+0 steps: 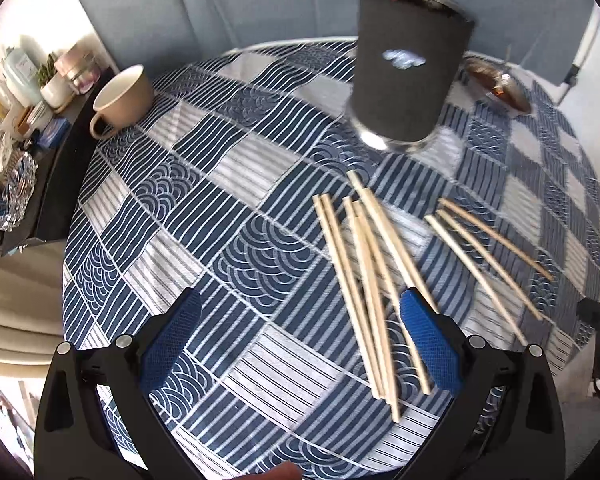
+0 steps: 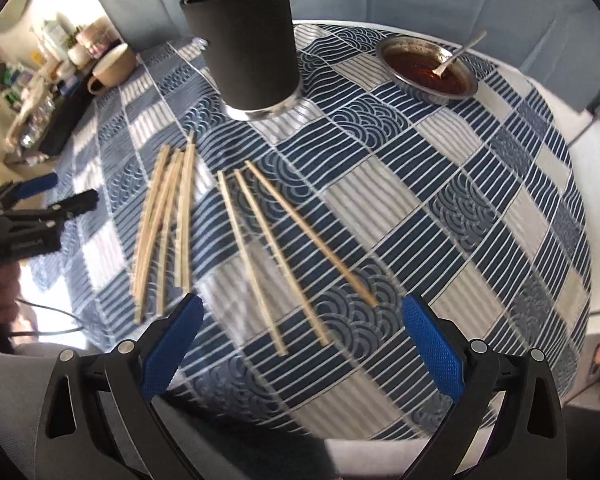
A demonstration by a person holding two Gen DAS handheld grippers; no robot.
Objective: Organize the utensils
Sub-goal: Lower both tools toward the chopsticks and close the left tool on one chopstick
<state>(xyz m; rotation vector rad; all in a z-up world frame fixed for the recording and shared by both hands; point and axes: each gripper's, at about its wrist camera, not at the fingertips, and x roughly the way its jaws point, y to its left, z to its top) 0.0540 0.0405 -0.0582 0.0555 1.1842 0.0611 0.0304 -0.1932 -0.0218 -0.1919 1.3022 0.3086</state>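
Observation:
Several wooden chopsticks lie on the blue patterned tablecloth in two groups: a left bunch [image 1: 368, 276] [image 2: 166, 220] and a fanned group of three [image 1: 488, 256] [image 2: 284, 248]. A black cylindrical holder [image 1: 408, 68] [image 2: 248, 40] stands upright behind them. My left gripper [image 1: 300, 340] is open and empty above the cloth, the left bunch beside its right finger. It also shows at the left edge of the right wrist view [image 2: 40, 208]. My right gripper [image 2: 302, 344] is open and empty, hovering over the near ends of the three fanned chopsticks.
A beige mug [image 1: 122, 98] [image 2: 110, 66] sits at the table's far left edge. A metal bowl of dark sauce with a spoon [image 2: 430, 68] [image 1: 500, 84] sits at the far right. A cluttered dark shelf [image 1: 24, 128] stands left of the table.

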